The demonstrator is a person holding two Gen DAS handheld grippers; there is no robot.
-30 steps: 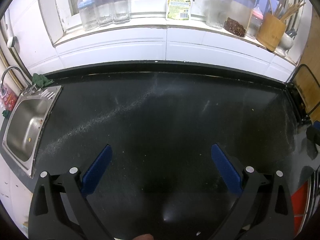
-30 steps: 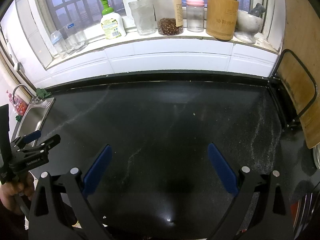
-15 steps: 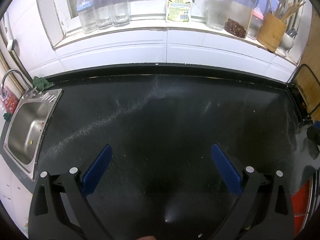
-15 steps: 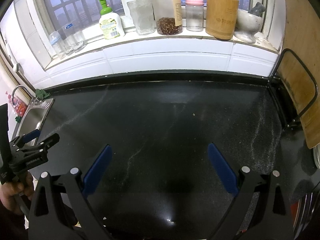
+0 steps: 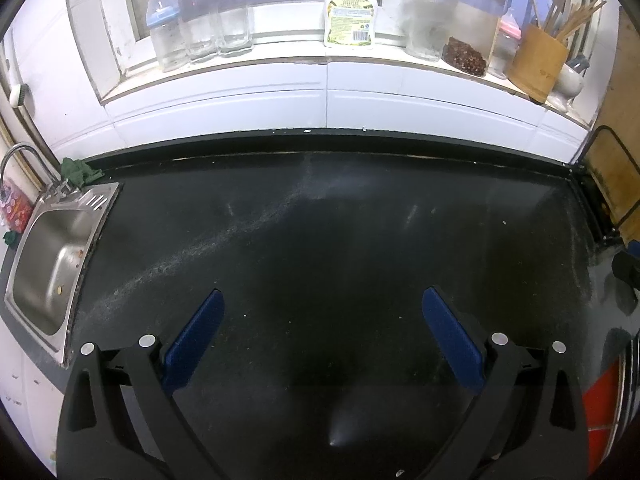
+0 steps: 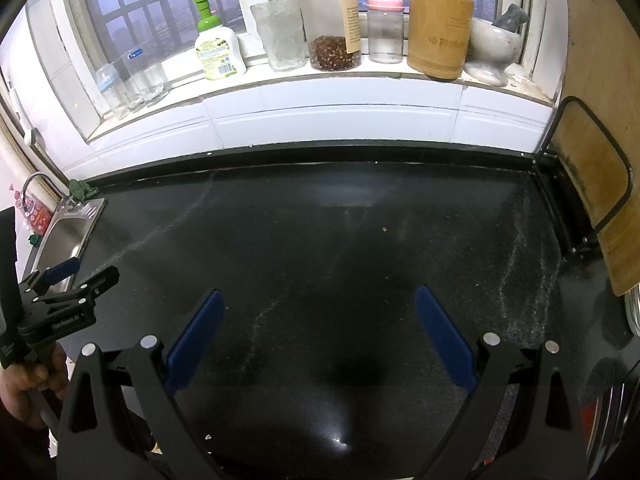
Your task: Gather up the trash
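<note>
Crumbs on dark countertop

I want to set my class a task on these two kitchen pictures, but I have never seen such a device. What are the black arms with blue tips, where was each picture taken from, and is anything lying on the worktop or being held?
No robot here: a person carries a hand-held claw in each hand. Each has two black fingers with blue pads and a wide-angle camera looking along them. One picture comes from the left claw, the other from the right claw. The right view also shows the left claw from the side, with the hand gripping it. Both claws are open and hold nothing. The black worktop shows only pale streaks and tiny specks, no clear piece of trash. A steel sink sits on the left. The windowsill carries a soap bottle, jars and a wooden utensil holder.
</note>
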